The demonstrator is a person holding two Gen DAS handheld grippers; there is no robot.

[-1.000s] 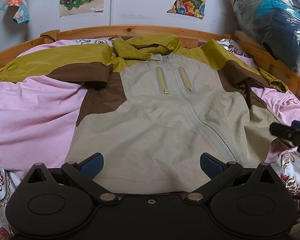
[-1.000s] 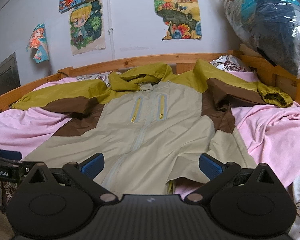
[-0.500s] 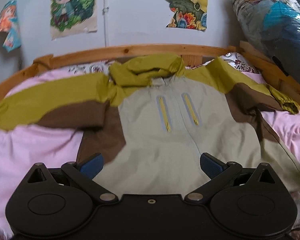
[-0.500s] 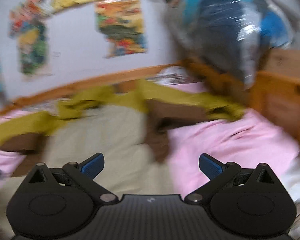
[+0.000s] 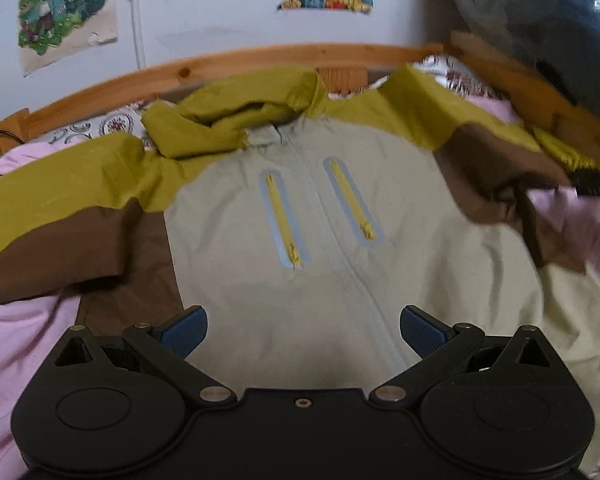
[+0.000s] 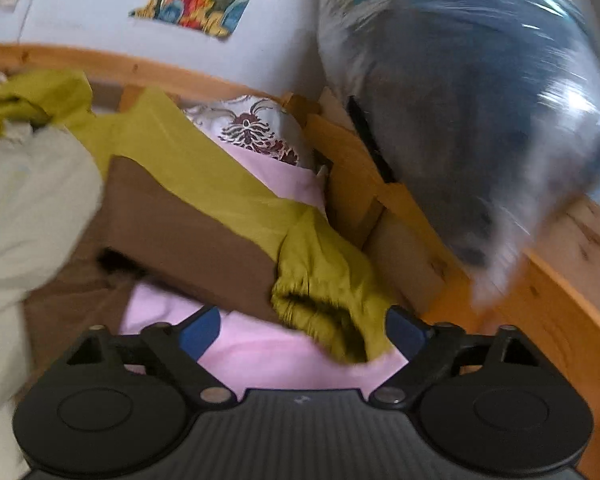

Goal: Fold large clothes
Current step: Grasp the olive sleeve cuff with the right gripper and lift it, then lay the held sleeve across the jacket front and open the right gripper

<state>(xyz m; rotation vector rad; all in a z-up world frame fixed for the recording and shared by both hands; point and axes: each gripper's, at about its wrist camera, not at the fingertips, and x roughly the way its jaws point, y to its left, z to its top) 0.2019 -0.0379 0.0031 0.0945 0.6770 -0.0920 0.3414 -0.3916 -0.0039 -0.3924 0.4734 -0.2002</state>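
The jacket (image 5: 340, 248) lies spread front-up on the pink sheet (image 5: 16, 320) of the bed. The left tool (image 5: 303, 330) hangs over its lower front, jaws wide apart and empty. The right tool (image 6: 302, 332) gapes around the olive cuff (image 6: 320, 300), not yet pinching it.

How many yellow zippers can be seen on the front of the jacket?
2. On the jacket, one zipper lies left of the center closure and the other zipper right of it, both on the chest. Others may be hidden below, behind the left gripper.
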